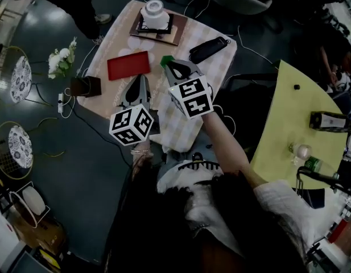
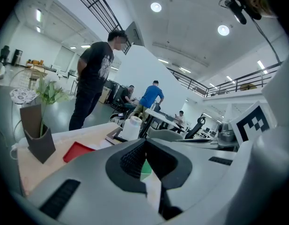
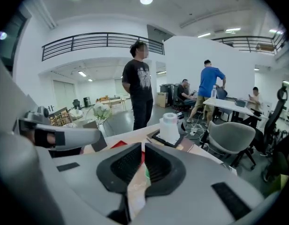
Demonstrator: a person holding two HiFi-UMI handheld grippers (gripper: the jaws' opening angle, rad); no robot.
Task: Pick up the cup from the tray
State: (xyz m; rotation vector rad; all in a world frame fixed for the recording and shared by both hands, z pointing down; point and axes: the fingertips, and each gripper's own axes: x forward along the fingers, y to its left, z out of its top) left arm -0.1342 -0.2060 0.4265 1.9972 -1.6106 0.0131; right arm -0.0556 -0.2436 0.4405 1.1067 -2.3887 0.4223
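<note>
Right gripper view shows the right gripper (image 3: 140, 146) with its jaws pressed almost together, only a thin slit between them and nothing pinched. The left gripper (image 2: 145, 142) has its jaws together too, and a bit of green shows through the gap below them. From the head view, that green thing (image 1: 166, 61) lies on the table (image 1: 115, 47) just at the right gripper's tip, with a red card (image 1: 128, 65) beside it, ahead of the left gripper. The cup (image 1: 153, 10), white, stands on the tray (image 1: 178, 36) at the table's far end, well apart from both grippers. The stretch of cloth between them is open. A black case (image 1: 208, 49) lies to the right of that path, near the table's edge. At the left edge sits a dark box (image 1: 84, 86) with flowers (image 1: 61, 58) rising from it. I cannot tell what is in the cup. Beyond the far edge a person (image 3: 140, 83) stands, and a grey chair (image 3: 226, 139) is off to the right. A yellow table (image 1: 289, 112) stands apart on the right side.
</note>
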